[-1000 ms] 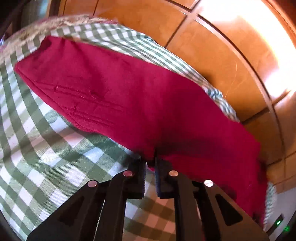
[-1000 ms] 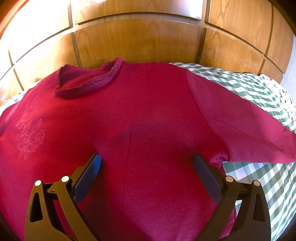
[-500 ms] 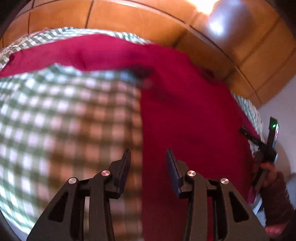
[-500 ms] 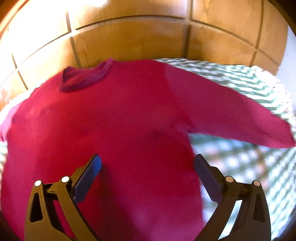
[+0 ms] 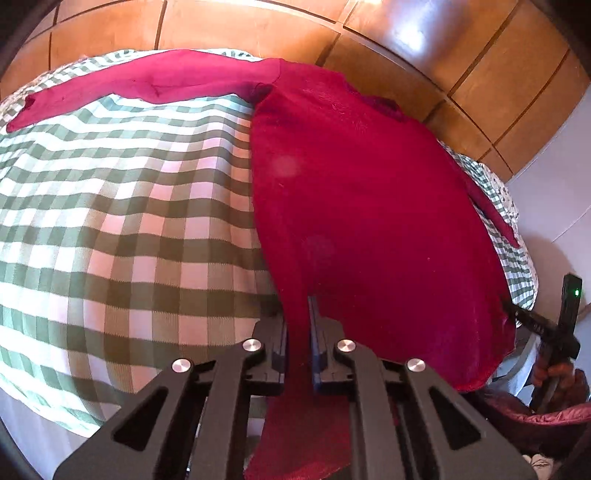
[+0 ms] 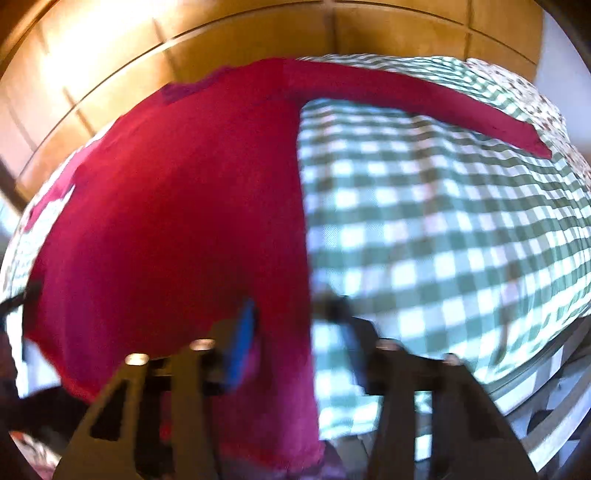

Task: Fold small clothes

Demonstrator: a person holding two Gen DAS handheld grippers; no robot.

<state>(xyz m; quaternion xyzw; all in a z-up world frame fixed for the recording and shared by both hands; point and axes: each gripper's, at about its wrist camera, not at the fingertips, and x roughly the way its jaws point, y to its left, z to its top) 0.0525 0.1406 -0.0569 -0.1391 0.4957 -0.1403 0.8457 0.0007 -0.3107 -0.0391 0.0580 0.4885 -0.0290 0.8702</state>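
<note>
Hem corners are what you have just gone for: your left gripper, opened a moment ago, now pinches the near hem of the red sweater spread on the checked cloth, while your right gripper, wide before, is closing over the opposite corner, ready for the first fold.

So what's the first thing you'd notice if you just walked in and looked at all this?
The big crimson long-sleeved sweater jumps out, spread flat on the green-and-white checked cloth with its sleeves stretched out to the sides. At its near hem the black left gripper is pinched shut on the fabric, while the right gripper is closing with the other hem corner between its jaws. Behind stands a shiny orange-brown wooden panel wall.
</note>
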